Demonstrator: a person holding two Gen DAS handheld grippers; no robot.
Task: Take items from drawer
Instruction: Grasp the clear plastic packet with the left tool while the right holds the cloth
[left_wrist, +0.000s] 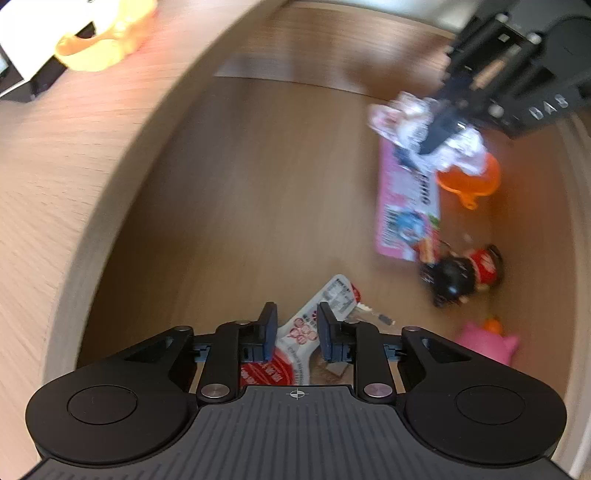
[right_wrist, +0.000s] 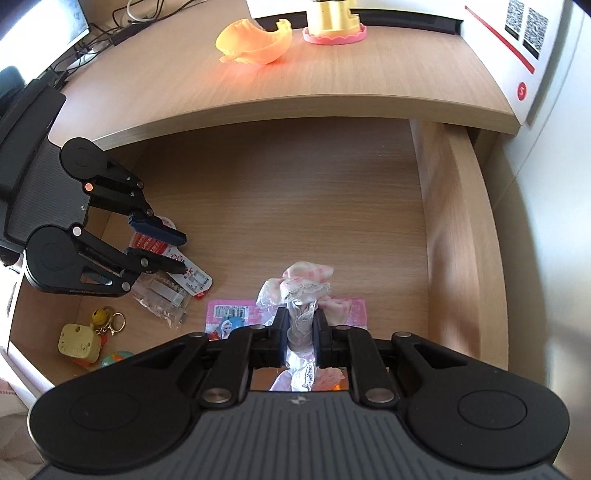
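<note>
While right gripper (right_wrist: 300, 325) clamps frilly pink cloth (right_wrist: 304, 284), left gripper (left_wrist: 297, 325) straddles red-white sachet (left_wrist: 314, 325), seemingly ungripped.

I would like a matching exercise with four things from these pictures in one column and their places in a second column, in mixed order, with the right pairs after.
Things:
1. frilly pink cloth
2. red and white sachet
3. orange scoop
4. yellow toy box

Places:
A. on the desk top
B. between the right gripper fingers
C. drawer's near left corner
D. between the left gripper fingers

Pairs: 1-B, 2-D, 3-A, 4-C
</note>
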